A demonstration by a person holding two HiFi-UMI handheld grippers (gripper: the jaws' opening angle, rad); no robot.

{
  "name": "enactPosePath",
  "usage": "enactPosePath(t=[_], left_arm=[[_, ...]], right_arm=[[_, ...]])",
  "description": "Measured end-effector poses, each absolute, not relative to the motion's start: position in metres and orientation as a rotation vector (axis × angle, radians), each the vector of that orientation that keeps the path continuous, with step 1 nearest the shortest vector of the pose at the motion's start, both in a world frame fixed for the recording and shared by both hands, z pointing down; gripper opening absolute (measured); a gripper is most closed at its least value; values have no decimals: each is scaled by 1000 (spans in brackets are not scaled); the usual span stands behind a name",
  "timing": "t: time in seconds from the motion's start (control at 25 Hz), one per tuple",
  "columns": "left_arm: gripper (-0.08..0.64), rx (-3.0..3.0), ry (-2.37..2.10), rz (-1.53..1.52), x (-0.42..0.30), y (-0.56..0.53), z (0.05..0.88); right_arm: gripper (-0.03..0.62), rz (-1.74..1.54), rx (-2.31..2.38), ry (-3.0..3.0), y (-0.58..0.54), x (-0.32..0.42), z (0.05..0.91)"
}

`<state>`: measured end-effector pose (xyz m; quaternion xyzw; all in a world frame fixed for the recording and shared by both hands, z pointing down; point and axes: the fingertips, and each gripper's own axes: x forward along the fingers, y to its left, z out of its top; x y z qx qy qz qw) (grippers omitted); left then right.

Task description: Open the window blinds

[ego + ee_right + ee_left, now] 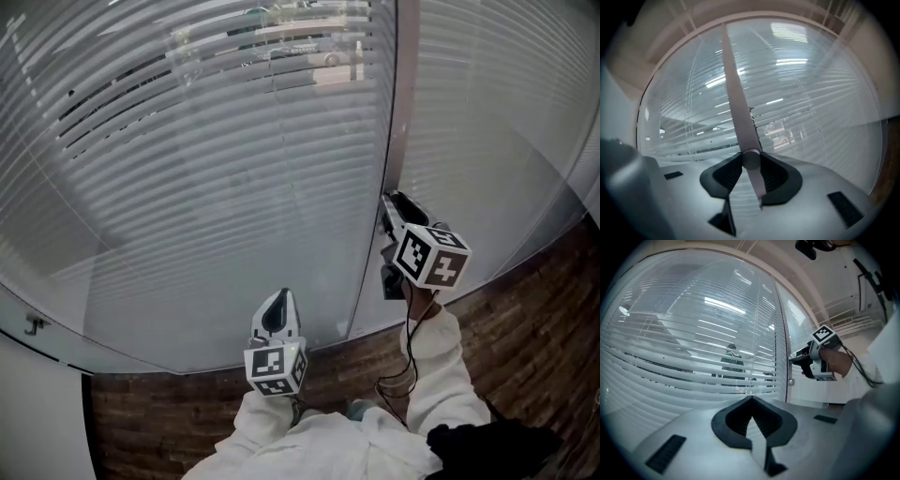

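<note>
The right tool (392,208) gripped the tilt knob (751,160) on the frame post (733,93). The blinds (234,169) lay just beyond, slats partly tilted. Step in hand was judged to be knob rotation. The next move probably called for a wrist roll under firm grip. The left tool (751,401) was closed and empty.

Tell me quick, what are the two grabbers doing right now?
Left gripper: closed, holding nothing.
Right gripper: closed on the round knob.
</note>
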<state>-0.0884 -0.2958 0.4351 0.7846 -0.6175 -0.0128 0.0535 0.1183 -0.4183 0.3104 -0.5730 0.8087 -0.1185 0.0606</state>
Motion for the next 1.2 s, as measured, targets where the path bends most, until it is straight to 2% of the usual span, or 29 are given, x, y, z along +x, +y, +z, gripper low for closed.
enactPosePath(t=[0.2,0.6,1.2], left_arm=[[0,2387,-1872,-51,-89,-296,440],[0,2360,-1893,-64,-100,-294,426],[0,2348,-1906,-70,-104,-289,425]], right_arm=[[132,-633,-1532,2253,-419,120,315],[132,-979,-1253,1922,-420,124,303],[132,-1255,-997,1520,-420,134,318]])
